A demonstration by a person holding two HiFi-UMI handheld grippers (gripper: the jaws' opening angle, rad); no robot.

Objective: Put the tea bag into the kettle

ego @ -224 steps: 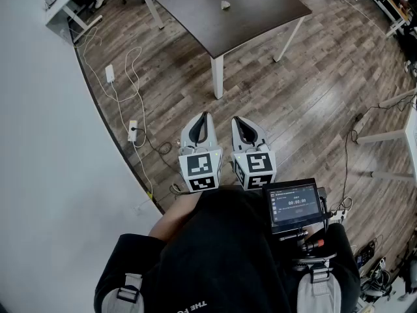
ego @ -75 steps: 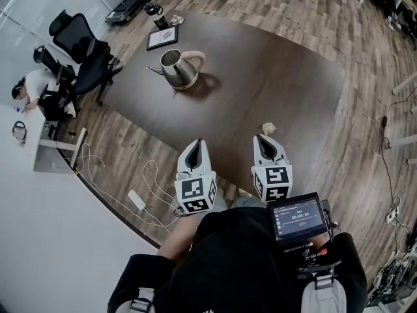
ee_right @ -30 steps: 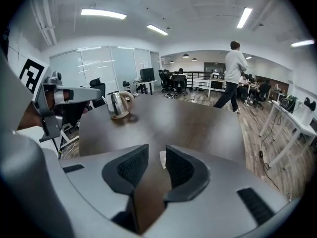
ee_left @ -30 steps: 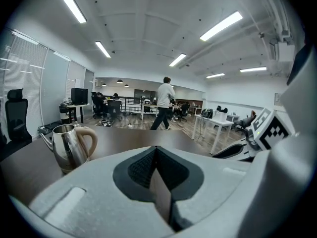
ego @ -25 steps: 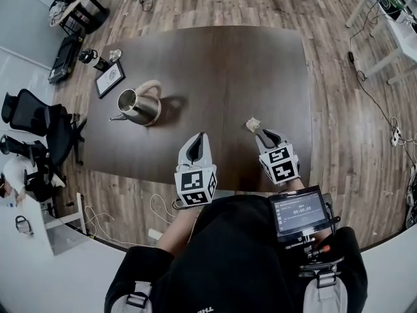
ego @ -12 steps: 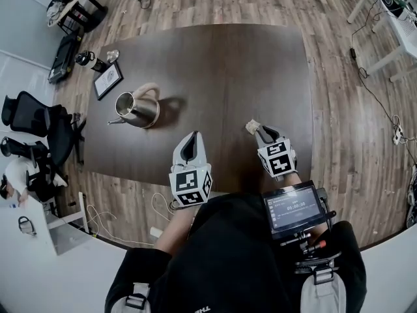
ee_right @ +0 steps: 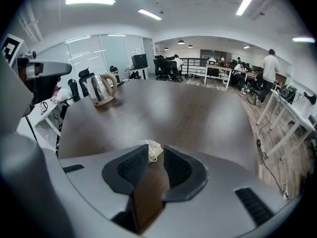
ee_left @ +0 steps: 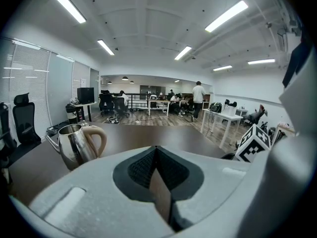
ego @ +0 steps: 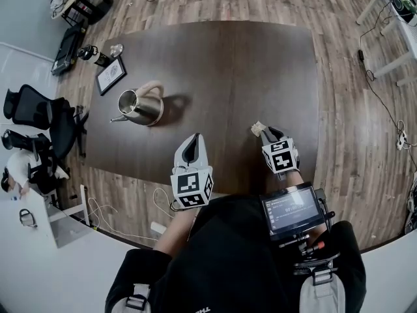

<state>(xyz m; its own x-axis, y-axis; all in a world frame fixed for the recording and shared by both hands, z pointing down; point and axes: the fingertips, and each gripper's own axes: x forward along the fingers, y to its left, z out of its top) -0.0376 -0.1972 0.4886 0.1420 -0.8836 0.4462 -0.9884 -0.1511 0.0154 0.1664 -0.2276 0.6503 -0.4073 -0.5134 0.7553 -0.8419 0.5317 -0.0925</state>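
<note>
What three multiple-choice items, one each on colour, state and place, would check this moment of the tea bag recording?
1. Kettle body colour? A silver; B red; C black.
2. Left gripper jaws? A wide apart; B together, empty; C clamped on the kettle.
3. Tea bag place? A inside the kettle; B in the left gripper; C on the table, at the open right gripper jaw tips.
Answers: 1 A, bare shiny metal. 2 B, its pads meet with nothing between. 3 C, it lies by the parted tips.

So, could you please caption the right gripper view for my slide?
Open right hand-held gripper poised at the tea bag, kettle standing beyond.
</note>
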